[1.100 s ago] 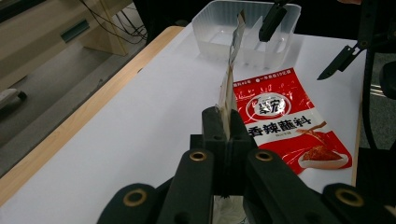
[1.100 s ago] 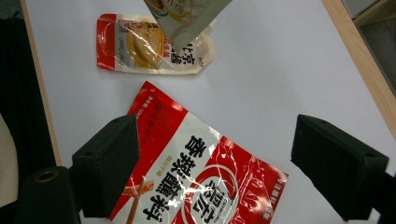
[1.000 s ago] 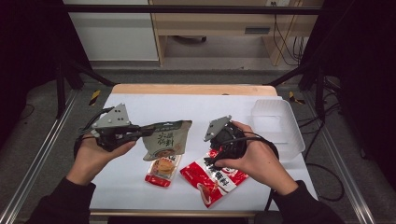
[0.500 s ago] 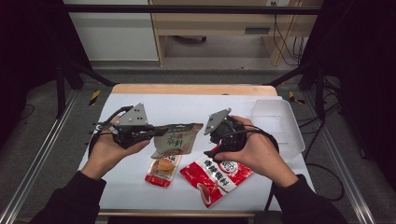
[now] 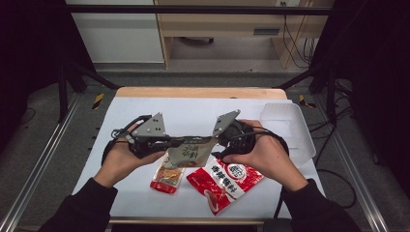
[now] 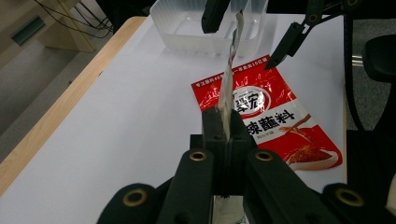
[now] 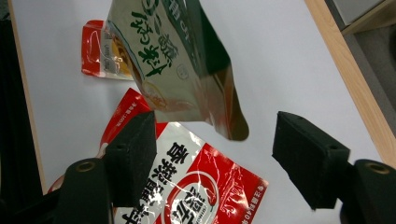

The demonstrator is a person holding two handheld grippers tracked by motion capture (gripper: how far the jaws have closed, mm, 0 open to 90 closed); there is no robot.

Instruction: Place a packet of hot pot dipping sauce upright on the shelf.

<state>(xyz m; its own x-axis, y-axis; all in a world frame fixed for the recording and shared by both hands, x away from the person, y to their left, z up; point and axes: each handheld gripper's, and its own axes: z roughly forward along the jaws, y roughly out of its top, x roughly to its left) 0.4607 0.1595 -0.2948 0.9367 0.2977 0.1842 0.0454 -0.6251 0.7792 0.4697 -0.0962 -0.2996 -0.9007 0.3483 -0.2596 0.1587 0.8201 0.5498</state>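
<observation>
High view: your left gripper (image 5: 167, 143) pinches the green pouch (image 5: 191, 151) by its edge, held above the table (image 5: 145, 106) — right gripper (image 5: 220, 145) gapes beside its free corner. Risk: thin grip, pouch may slip or swing away when you close.

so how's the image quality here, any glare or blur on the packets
High view: soft overall, print on the green packet unreadable, room edges dark. Left gripper view: big red packet sharp with mild sheen, the left gripper blurred up close. Right gripper view: glare on the green packet's foil, right gripper out of focus.
</observation>
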